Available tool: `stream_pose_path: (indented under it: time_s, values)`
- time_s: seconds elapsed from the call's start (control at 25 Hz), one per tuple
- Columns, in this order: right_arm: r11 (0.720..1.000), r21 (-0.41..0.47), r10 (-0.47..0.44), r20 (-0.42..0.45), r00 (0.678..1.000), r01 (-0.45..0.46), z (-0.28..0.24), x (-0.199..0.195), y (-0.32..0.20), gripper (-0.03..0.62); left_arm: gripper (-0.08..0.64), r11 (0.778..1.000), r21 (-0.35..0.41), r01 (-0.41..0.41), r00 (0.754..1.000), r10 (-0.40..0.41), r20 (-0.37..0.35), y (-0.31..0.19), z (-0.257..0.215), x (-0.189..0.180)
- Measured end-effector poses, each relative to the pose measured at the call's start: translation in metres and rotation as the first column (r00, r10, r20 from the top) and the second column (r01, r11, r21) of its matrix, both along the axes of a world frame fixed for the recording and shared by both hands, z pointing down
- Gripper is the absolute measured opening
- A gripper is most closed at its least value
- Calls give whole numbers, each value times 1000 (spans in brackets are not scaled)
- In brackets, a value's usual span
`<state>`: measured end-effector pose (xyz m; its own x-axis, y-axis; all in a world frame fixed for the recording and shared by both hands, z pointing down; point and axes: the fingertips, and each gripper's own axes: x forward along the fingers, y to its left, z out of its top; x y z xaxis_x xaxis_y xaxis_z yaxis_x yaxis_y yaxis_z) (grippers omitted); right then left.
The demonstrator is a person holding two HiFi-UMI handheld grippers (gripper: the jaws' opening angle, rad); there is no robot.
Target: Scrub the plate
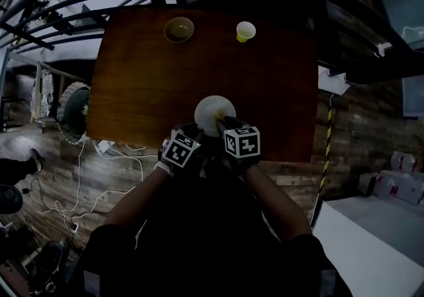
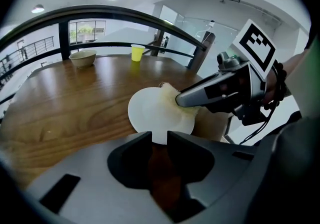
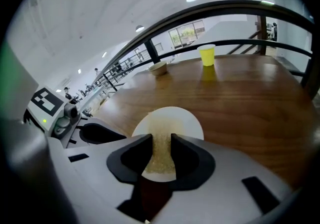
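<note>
A white plate [image 1: 211, 111] lies near the front edge of the wooden table [image 1: 146, 83]. My left gripper [image 2: 159, 138] is shut on the plate's near rim [image 2: 150, 118]. My right gripper [image 3: 161, 140] is shut on a yellowish sponge [image 3: 160, 153], which is pressed flat on the plate [image 3: 187, 120]. In the left gripper view the right gripper's fingers [image 2: 192, 97] reach in from the right and hold the sponge [image 2: 172, 93] against the plate's right side. The head view shows both grippers side by side at the plate, the left one [image 1: 197, 134] and the right one [image 1: 224, 123].
A tan bowl [image 1: 179, 29] and a yellow cup [image 1: 245, 31] stand at the table's far edge, in front of a dark railing [image 2: 125, 15]. The table's front edge runs just under the grippers. Cables [image 1: 99, 176] lie on the floor to the left.
</note>
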<state>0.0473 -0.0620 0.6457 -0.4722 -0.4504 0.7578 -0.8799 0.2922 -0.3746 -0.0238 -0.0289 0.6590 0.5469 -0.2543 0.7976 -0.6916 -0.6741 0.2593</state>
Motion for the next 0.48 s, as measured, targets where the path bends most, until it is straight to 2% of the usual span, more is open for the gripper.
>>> stream_pose_path:
  time_s: [0.28, 0.36, 0.48]
  values:
    - [993, 19, 115, -11, 993, -114, -9, 43, -1, 127, 104, 1000, -10, 12, 1000, -12, -12, 2, -1, 4]
    - [991, 23, 132, -4, 991, -132, -12, 45, -3, 127, 104, 1000, -4, 26, 999, -27, -21, 0, -4, 4]
    - [993, 37, 110, 8, 994, -111, -19, 30, -4, 127, 104, 999, 5, 47, 998, -46, -29, -3, -7, 0]
